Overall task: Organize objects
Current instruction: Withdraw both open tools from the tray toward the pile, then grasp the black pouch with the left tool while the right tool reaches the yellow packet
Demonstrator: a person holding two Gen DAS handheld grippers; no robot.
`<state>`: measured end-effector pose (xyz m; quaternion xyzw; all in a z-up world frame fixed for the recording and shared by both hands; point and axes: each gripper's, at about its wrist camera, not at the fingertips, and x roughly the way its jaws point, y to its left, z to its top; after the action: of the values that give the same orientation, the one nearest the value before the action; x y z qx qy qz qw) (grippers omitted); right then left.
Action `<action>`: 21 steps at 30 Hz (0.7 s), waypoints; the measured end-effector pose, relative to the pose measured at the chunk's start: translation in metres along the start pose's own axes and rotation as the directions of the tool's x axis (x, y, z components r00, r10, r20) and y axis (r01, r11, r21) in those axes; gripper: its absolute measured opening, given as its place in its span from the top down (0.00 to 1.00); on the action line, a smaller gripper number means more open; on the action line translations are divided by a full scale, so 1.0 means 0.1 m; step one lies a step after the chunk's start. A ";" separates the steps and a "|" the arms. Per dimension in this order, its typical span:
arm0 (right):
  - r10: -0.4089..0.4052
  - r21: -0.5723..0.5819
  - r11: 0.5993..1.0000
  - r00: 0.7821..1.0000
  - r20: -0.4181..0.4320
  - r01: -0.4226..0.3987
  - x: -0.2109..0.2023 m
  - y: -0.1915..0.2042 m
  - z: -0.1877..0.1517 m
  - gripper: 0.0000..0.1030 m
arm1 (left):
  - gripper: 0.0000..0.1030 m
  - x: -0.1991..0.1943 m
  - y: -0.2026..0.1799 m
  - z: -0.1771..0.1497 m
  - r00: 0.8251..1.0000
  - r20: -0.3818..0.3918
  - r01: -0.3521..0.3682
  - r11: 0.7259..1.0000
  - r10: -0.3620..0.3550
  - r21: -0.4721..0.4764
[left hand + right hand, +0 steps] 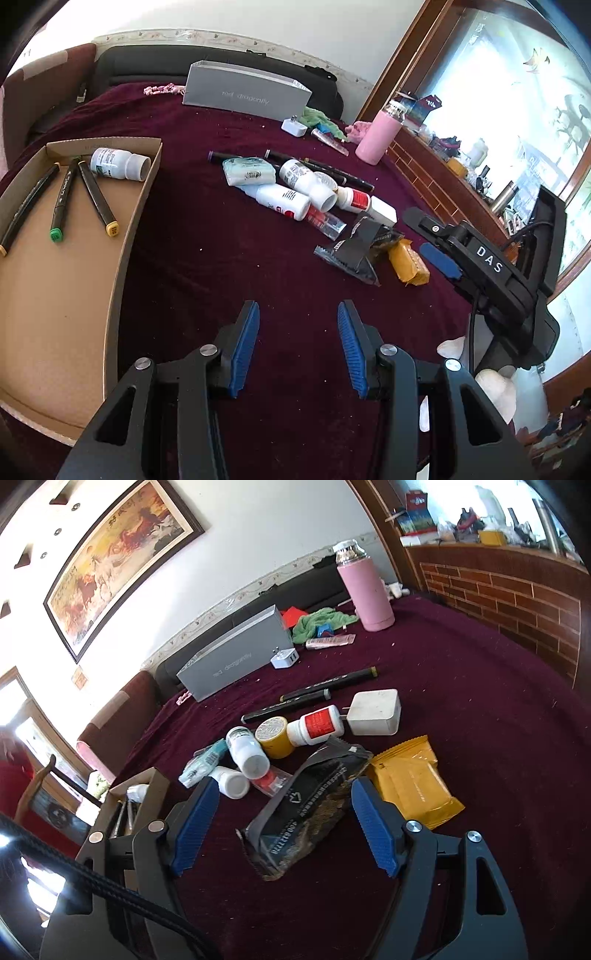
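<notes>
A cardboard tray [55, 295] lies at the left on the maroon cloth; it holds three markers [61, 197] and a white bottle [118, 164]. A loose pile sits mid-cloth: white bottles [295, 188], a tissue pack [249, 171], markers [332, 170], a white charger [375, 712], a black snack packet [306, 808] and a yellow packet [413, 782]. My left gripper [297, 343] is open and empty above bare cloth. My right gripper [282, 823] is open, its fingers on either side of the black packet, not closed on it. It also shows in the left wrist view [436, 243].
A grey box [247, 90] stands at the back by a dark headboard. A pink flask [378, 134], a green cloth [321, 622] and a small white adapter [284, 659] sit at the far right. A brick-pattern ledge [517, 602] with clutter borders the right side.
</notes>
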<state>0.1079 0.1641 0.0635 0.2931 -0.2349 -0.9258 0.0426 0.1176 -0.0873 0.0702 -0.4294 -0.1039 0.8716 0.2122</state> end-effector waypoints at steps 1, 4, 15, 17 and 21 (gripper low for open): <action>-0.003 0.000 1.000 1.000 0.008 0.003 -0.01 -0.01 -0.01 0.28 | 0.63 0.01 0.00 0.00 1.000 -0.002 -0.003 1.000 0.003 0.000; 0.003 0.011 1.000 1.000 0.016 -0.003 -0.01 -0.05 -0.01 0.28 | 0.63 0.05 0.00 0.00 1.000 -0.015 -0.009 1.000 0.009 -0.003; 0.030 -0.024 0.999 0.996 0.079 -0.028 -0.32 -0.16 0.28 0.25 | 0.63 0.23 -0.11 0.01 0.998 -0.056 -0.036 0.999 0.037 0.019; 0.029 -0.035 0.999 0.996 0.088 -0.026 -0.35 -0.23 0.40 0.22 | 0.63 0.27 -0.14 0.01 0.997 -0.065 -0.034 0.999 0.036 0.024; -0.016 -0.064 0.998 0.992 0.124 0.024 -0.34 -0.38 0.61 0.22 | 0.63 0.35 -0.21 0.05 0.996 -0.081 -0.037 0.998 0.040 0.042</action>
<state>0.1037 0.2304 0.1075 0.2359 -0.2036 -0.9498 0.0281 0.1005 -0.0526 0.0560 -0.4621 -0.0692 0.8593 0.2079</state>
